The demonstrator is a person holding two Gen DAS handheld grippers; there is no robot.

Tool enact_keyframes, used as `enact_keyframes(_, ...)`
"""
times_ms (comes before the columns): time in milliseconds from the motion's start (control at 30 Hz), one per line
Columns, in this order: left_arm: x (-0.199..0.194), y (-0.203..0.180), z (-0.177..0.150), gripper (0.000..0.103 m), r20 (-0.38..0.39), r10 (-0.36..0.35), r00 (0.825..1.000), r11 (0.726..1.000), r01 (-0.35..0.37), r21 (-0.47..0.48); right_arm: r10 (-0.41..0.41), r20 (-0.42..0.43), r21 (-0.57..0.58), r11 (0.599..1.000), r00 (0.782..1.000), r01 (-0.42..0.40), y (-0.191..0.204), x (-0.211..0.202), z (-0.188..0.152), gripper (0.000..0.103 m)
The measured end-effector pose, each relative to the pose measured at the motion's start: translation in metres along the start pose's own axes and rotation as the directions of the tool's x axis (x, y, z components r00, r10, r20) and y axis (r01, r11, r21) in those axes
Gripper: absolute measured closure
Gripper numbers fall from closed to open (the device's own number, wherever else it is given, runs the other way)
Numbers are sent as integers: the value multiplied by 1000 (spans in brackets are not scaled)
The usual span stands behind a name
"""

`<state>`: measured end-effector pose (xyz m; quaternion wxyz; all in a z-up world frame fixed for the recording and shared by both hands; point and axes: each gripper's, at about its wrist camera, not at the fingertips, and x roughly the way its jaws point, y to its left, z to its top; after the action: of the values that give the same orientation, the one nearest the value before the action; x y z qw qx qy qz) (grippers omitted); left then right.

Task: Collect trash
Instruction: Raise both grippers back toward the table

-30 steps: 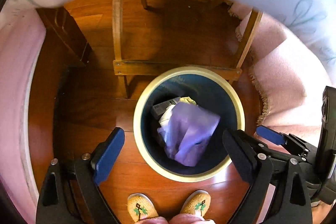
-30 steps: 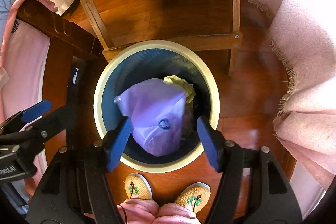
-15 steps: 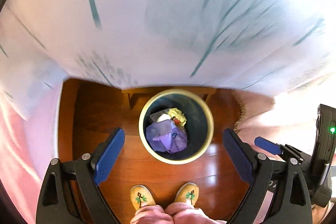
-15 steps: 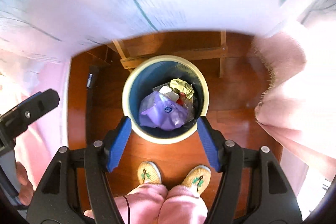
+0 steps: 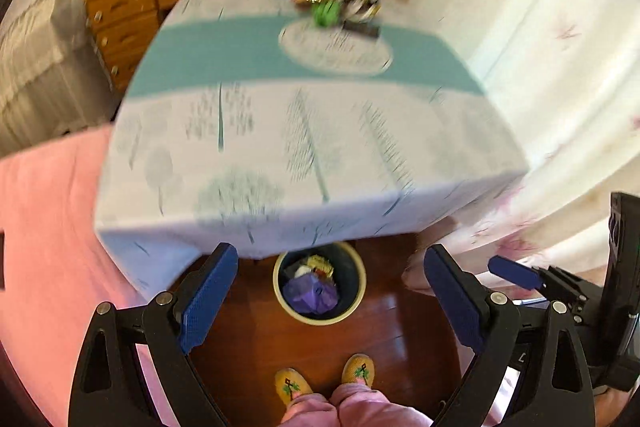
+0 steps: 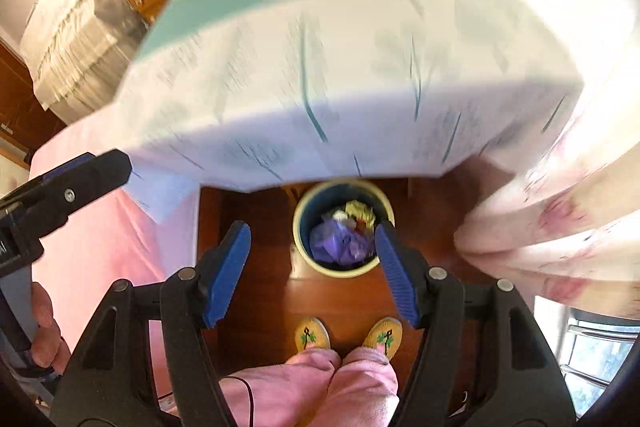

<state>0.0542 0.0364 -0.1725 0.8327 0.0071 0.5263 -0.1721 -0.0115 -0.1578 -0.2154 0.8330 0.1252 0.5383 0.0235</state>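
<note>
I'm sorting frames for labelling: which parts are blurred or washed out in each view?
Left wrist: tabletop clutter and tablecloth smeared by motion, gripper sharp. Right wrist: tablecloth streaked, its right edge blown out by glare; bin fairly clear.

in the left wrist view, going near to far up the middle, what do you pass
slippers → trash bin holding a purple bag → near edge of the tablecloth → teal stripe → blurred pile of items at the far end → wooden dresser
</note>
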Motion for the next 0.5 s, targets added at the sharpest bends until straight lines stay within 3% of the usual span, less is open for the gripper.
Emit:
enact_keyframes(200, -72, -12, 42, 7, 89, 22, 996, 996, -30, 88, -3, 124, 8, 1000, 992, 2, 38, -82, 37, 41)
enact_keyframes(500, -139, -12, 120, 7, 194, -4, 981, 995, -14, 95, -34, 266, -35, 998, 963, 45, 72, -158, 99, 41)
